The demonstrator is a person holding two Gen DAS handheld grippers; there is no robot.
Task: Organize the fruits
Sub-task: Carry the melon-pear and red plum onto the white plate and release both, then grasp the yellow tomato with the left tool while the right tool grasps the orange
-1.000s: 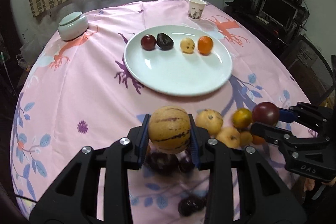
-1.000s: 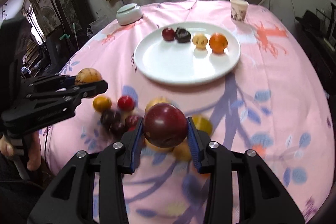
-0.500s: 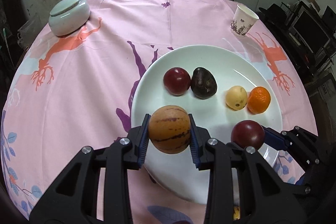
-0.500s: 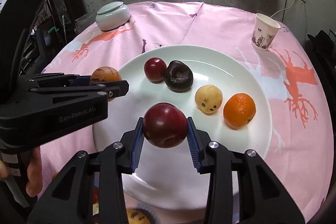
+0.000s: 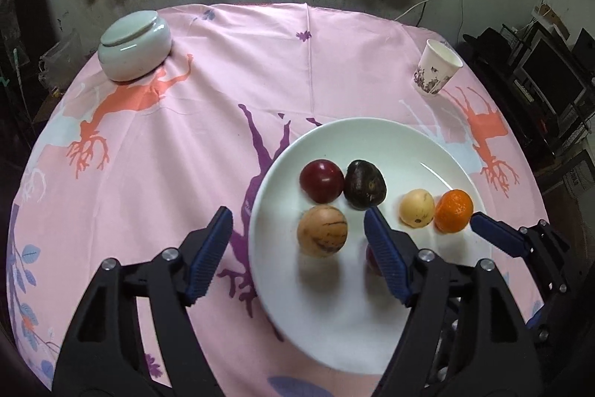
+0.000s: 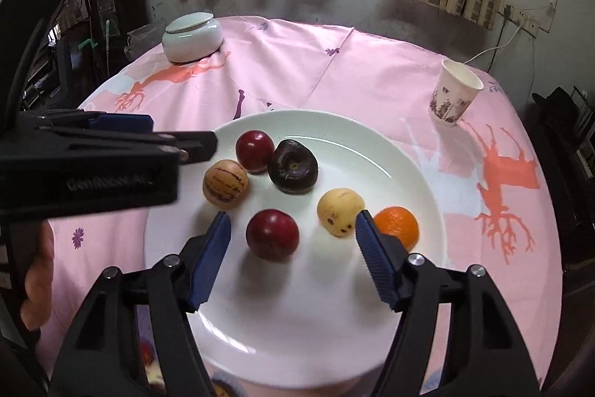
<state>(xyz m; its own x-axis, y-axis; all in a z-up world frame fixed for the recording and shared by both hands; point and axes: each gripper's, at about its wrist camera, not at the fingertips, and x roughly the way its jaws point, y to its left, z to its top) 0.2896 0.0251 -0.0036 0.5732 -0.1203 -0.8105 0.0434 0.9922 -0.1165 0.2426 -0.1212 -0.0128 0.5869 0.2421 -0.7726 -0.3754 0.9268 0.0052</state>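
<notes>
Fingers point(image 5: 383, 248) just spread on both grippers; striped fruit point(image 5: 322, 230) and red plum point(image 6: 272, 234) resting free on plate point(image 6: 334, 341).

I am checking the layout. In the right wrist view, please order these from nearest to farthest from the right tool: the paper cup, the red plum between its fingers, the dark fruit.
1. Red plum, on the plate between the open right tool fingers.
2. Dark fruit, farther back on the plate.
3. Paper cup, off the plate, far right on the cloth.
</notes>
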